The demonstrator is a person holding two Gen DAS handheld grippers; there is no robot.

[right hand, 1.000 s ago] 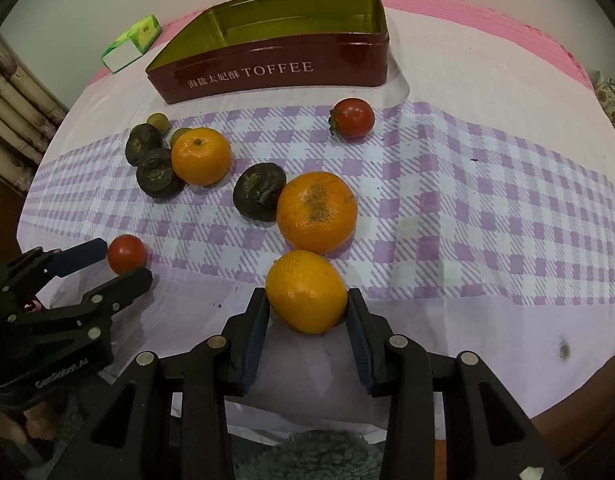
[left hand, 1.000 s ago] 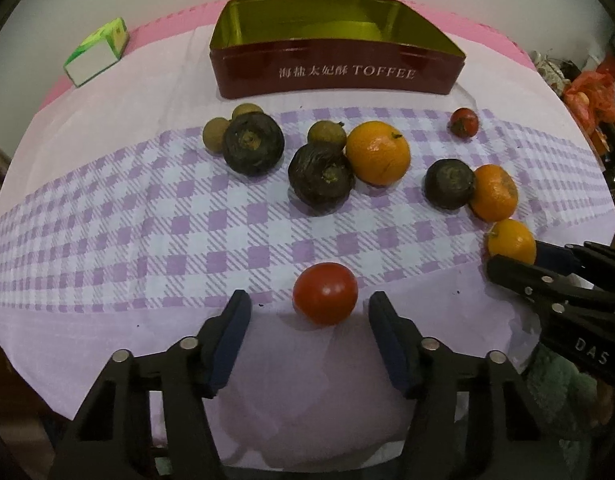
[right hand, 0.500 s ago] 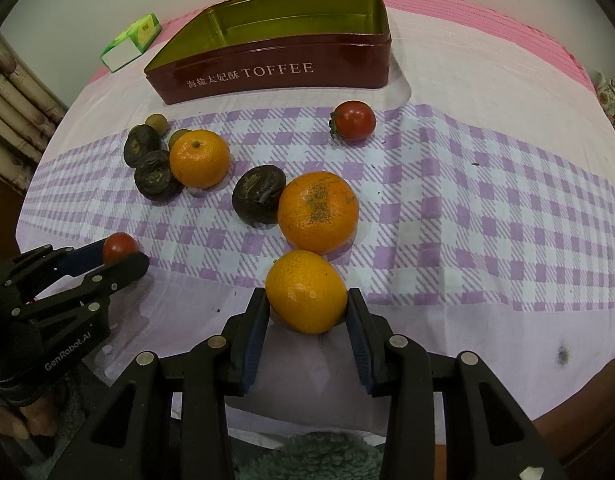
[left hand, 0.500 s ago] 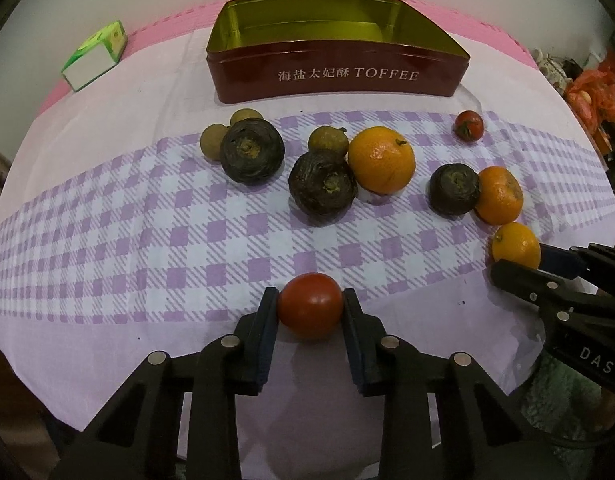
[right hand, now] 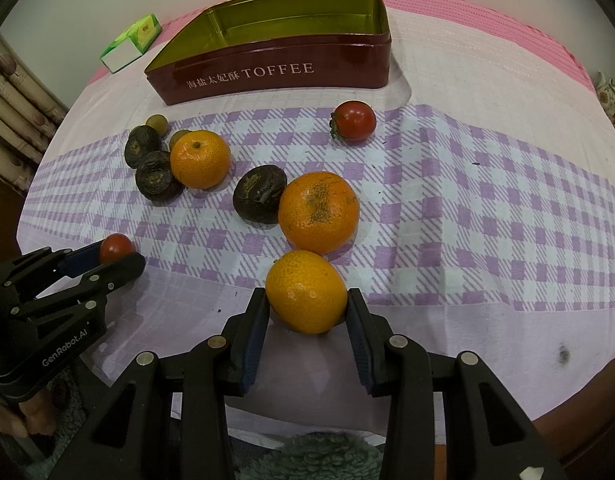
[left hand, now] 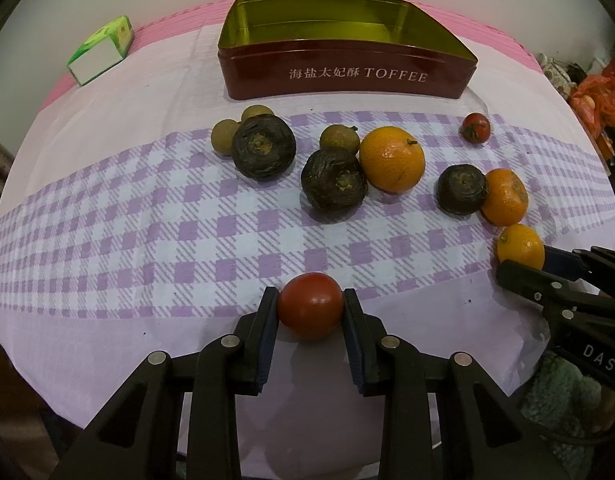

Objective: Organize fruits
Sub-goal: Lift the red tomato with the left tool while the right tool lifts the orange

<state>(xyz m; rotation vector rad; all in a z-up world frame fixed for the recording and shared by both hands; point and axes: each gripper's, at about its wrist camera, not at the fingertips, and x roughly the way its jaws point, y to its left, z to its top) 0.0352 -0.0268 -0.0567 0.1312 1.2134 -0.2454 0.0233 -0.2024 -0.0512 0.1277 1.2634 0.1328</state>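
Observation:
My left gripper (left hand: 310,307) is shut on a red tomato (left hand: 310,305) near the table's front edge; it also shows in the right wrist view (right hand: 114,247). My right gripper (right hand: 306,300) is shut on a small orange (right hand: 305,290), seen in the left wrist view (left hand: 520,246) at the right. An open red toffee tin (left hand: 347,76) with a gold inside stands empty at the back. Two more oranges (right hand: 318,211) (right hand: 200,159), a second tomato (right hand: 354,120), three dark wrinkled fruits (left hand: 334,178) and small brown longans (left hand: 339,139) lie on the checked cloth.
A green and white carton (left hand: 101,50) lies at the back left. The tablecloth (left hand: 107,220) hangs over the front edge. Red and orange clutter (left hand: 595,96) sits beyond the table's right side. A curtain (right hand: 11,92) hangs at the left.
My left gripper moved forward around the red tomato and shut on it. My right gripper has stayed shut on the small orange.

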